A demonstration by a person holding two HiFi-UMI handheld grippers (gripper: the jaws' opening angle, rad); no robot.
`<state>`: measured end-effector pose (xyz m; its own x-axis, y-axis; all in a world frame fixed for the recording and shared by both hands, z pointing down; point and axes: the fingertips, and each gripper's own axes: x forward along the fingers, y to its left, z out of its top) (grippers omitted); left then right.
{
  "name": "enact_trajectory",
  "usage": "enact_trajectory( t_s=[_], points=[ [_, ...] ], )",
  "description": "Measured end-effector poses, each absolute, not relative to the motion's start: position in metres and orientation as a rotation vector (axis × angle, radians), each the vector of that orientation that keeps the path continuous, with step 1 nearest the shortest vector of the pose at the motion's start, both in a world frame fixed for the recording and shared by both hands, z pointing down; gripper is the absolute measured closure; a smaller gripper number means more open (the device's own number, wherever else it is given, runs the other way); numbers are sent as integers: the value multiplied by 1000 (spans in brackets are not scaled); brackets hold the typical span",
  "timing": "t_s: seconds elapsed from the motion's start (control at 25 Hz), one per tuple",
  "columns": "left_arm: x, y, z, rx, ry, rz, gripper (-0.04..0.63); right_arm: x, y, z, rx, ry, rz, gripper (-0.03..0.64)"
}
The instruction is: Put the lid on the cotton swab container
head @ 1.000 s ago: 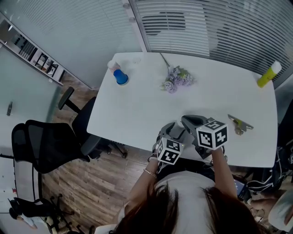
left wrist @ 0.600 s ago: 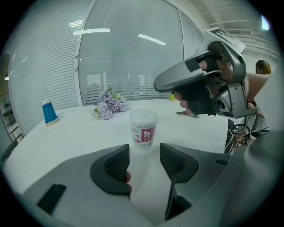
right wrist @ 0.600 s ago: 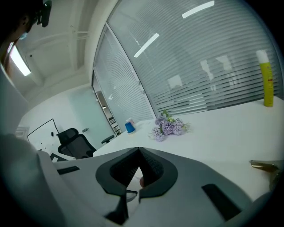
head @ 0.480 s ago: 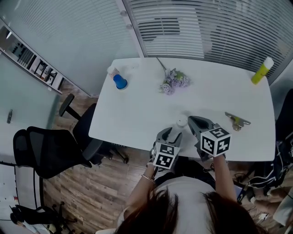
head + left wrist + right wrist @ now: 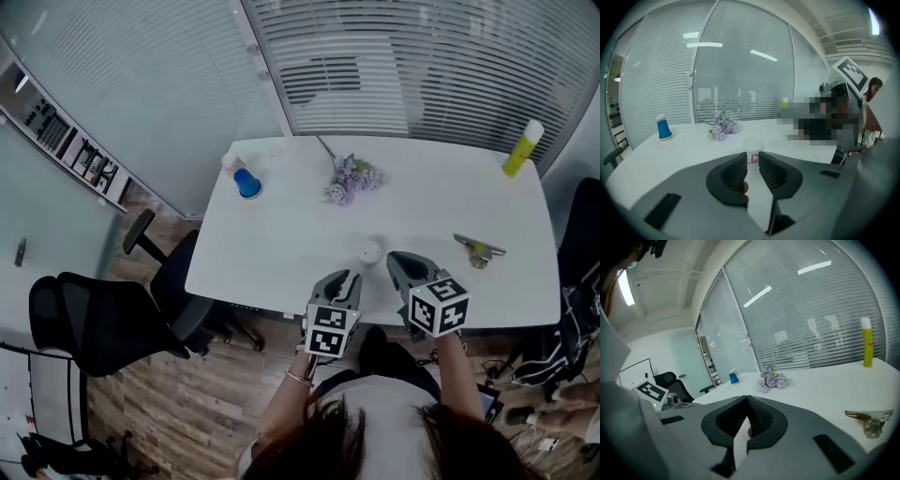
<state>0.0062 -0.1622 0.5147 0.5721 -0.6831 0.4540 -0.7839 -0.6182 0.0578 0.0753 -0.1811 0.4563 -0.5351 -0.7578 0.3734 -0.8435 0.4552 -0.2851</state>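
Near the middle of the front edge of the white table [image 5: 281, 234] stands the cotton swab container [image 5: 369, 251], upright, with a pale lid that looks seated on top. It sits just beyond the tips of both grippers and between them, touching neither.

The left gripper [image 5: 349, 276] points at it from the front edge. In the left gripper view the container shows through the narrow slot between the jaws, which have just been closing. Nothing is between the jaws, and a slim gap remains. The right gripper [image 5: 395, 260] hovers just beside the left one, its jaws brought together at the tips on nothing.

A small metal piece [image 5: 479, 250] lies toward the right edge. A sprig of purple flowers [image 5: 348, 178] rests near the back edge, a blue cup [image 5: 247, 184] stands at the back left corner, and a yellow bottle [image 5: 519, 150] stands at the back right corner.
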Motion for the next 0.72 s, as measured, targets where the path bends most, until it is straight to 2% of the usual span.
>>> enact_trajectory(
  t_s=[0.36, 0.72],
  points=[
    [-12, -150, 478, 2580, -1288, 466, 558, 74, -154, 446, 1449, -2496, 581, 589],
    [-20, -128, 440, 2638, -1285, 375, 572, 78, -125, 427, 1552, -2486, 485, 589]
  ],
)
